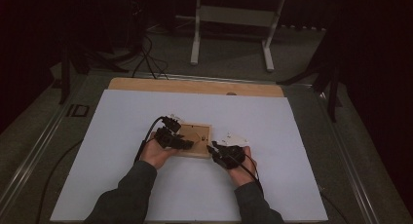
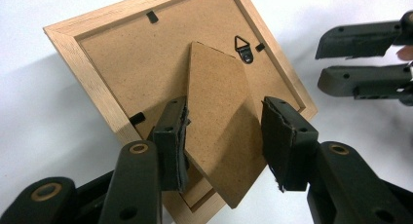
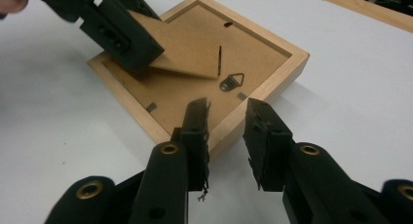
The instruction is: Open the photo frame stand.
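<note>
Under left gripper (image 2: 224, 141), frame (image 2: 92, 73) stand, base hidden.

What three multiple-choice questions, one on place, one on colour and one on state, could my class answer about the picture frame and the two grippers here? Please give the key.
1. Where does the picture frame lie?
A. On the white sheet covering the table
B. On the floor
C. On the white stand at the back

2. What colour is the frame's rim?
A. Black
B. Light wood
C. Red

3. How does the cardboard easel stand on the frame's back sit in relation to the left gripper?
A. Torn off and lying beside the frame
B. Between its open jaws, lifted off the backing
C. Far from it, untouched

Key:
1 A, the high view shows the frame on the sheet between the hands.
2 B, the right gripper view shows a pale wooden border.
3 B, the left gripper view shows the flap between the spread jaws, and the right gripper view shows it raised.
</note>
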`<state>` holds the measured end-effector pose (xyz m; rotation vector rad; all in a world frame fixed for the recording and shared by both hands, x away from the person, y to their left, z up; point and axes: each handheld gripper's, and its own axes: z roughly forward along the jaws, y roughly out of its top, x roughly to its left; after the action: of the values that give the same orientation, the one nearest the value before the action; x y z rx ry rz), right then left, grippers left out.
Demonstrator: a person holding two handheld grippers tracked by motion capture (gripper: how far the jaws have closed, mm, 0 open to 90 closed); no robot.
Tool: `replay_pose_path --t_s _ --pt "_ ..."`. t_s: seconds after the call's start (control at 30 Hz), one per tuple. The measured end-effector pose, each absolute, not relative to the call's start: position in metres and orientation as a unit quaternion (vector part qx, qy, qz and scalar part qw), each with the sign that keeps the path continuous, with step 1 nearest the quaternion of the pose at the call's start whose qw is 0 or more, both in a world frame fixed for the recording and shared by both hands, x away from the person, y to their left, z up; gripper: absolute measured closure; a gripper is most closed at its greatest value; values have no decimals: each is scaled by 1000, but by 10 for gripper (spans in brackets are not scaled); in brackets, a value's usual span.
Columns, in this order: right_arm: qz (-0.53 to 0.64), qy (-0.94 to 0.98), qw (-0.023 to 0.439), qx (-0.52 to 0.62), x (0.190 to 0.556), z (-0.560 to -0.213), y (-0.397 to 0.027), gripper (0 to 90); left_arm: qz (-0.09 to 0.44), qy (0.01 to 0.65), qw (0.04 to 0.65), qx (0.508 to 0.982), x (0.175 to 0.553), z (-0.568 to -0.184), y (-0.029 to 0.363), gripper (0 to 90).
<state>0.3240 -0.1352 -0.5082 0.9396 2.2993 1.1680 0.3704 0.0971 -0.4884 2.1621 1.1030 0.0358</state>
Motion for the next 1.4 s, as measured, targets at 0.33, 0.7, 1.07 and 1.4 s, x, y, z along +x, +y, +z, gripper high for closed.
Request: replay_pose_path --t_s 0.33,0.7,1.07,1.4 --pt "427 816 189 341 325 -502 -138 662 51 401 353 844 360 -487 95 549" --pt "433 811 184 348 326 -497 -142 629 88 389 365 841 346 -488 93 550" --pt "435 805 188 356 326 -492 -145 590 131 368 370 843 331 -488 90 550" --pt "432 804 182 364 331 -490 -150 542 165 349 373 844 319 -490 89 550"
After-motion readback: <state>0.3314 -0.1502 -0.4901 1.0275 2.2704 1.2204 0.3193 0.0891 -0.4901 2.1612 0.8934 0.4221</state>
